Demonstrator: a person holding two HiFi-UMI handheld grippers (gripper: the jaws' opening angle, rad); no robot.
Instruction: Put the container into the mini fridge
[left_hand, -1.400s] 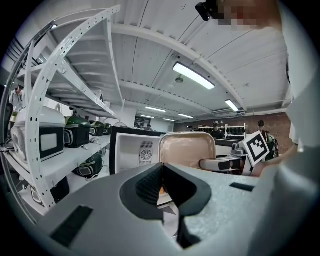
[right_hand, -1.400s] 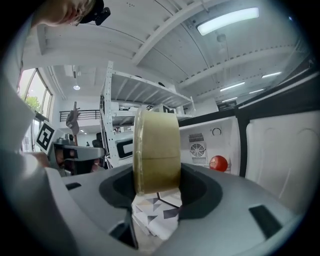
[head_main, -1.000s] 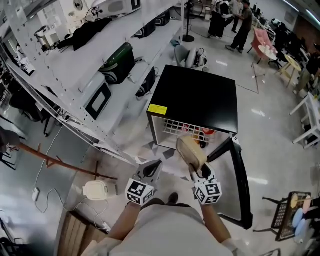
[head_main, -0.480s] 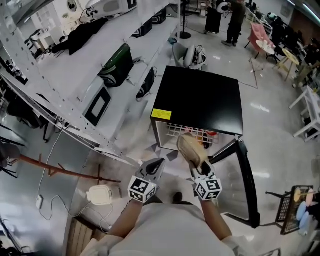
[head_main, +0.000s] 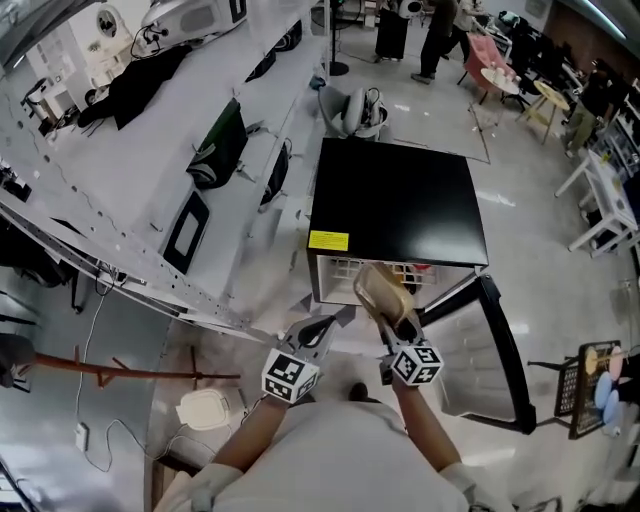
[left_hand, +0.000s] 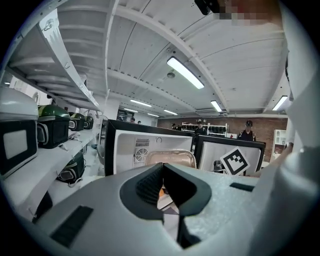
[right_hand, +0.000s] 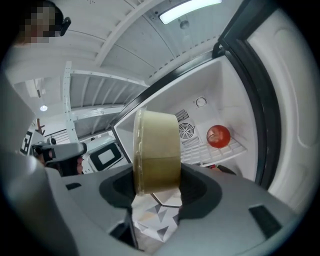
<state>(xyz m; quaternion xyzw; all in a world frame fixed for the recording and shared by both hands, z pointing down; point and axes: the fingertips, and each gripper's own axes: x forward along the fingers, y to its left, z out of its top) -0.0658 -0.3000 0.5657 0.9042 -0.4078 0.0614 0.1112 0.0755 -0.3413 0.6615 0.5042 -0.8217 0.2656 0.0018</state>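
Observation:
The black mini fridge (head_main: 400, 200) stands on the floor in front of me, with its door (head_main: 495, 350) swung open to the right. My right gripper (head_main: 397, 322) is shut on a tan round container (head_main: 383, 293), held on edge just before the fridge opening. In the right gripper view the container (right_hand: 156, 150) sits between the jaws of that gripper (right_hand: 157, 186), and beyond it is the white fridge interior with a red fruit (right_hand: 218, 136) on a wire shelf (right_hand: 220, 150). My left gripper (head_main: 318, 328) hangs beside it, shut and empty, and its own view (left_hand: 162, 185) faces the fridge (left_hand: 130, 150).
Long white metal shelving (head_main: 150, 170) with dark bags runs along the left. A white appliance (head_main: 205, 408) lies on the floor at lower left. A wire rack (head_main: 585, 385) stands at the right edge. People (head_main: 435, 30) stand far behind the fridge.
Both grippers and the held container have come a little closer to the fridge opening. The grip on the container is unchanged.

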